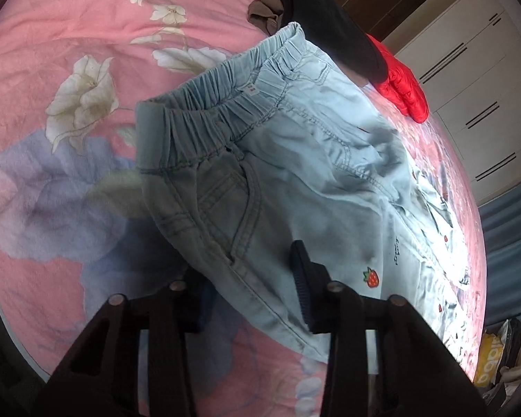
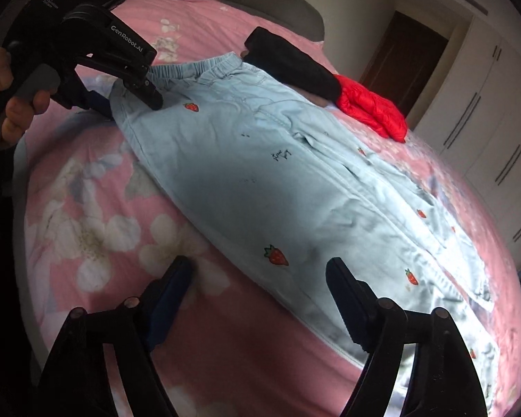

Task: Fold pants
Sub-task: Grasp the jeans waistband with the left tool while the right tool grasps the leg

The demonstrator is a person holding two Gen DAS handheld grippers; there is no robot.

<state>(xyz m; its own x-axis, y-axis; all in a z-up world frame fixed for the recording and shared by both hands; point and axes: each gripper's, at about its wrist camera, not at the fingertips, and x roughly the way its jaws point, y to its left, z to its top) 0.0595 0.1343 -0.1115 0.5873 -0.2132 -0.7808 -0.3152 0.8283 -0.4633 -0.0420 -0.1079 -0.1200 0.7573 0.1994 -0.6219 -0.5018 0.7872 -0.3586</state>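
Pale blue denim lay spread across the pink flowered bed (image 2: pixel 97 208), and that was the pants (image 2: pixel 260 180), flat, waistband toward the far end by a black garment (image 2: pixel 295 66) and a red jacket (image 2: pixel 371 107), legs running down toward the right tool's camera. No fold was made yet, by the look of it.

The left tool (image 1: pixel 250 288) sat at the near side seam just below the waistband (image 1: pixel 225 104). Its fingers had come in around the edge of the cloth, one pad on top of the denim and the other down underneath, but the pictures didn't settle whether the pads were truly pressing, so I couldn't tell if it had a grip. From the other camera that same left tool showed up at the hip, a hand (image 2: pixel 14 97) wrapped on its handle.

The right tool (image 2: pixel 260 278) hung over the near edge of a leg, fingers well apart, one over the bedspread and one over the denim, nothing pinched.

Here was the worry. If the left tool caught only the top layer, the lift would peel the pants open instead of carrying the whole side across. If the right tool closed too low, it would bite bedspread along with denim and drag the cover up. And the black garment touched the far side of the waistband, so a fold carried that way could snag on it or land crooked.
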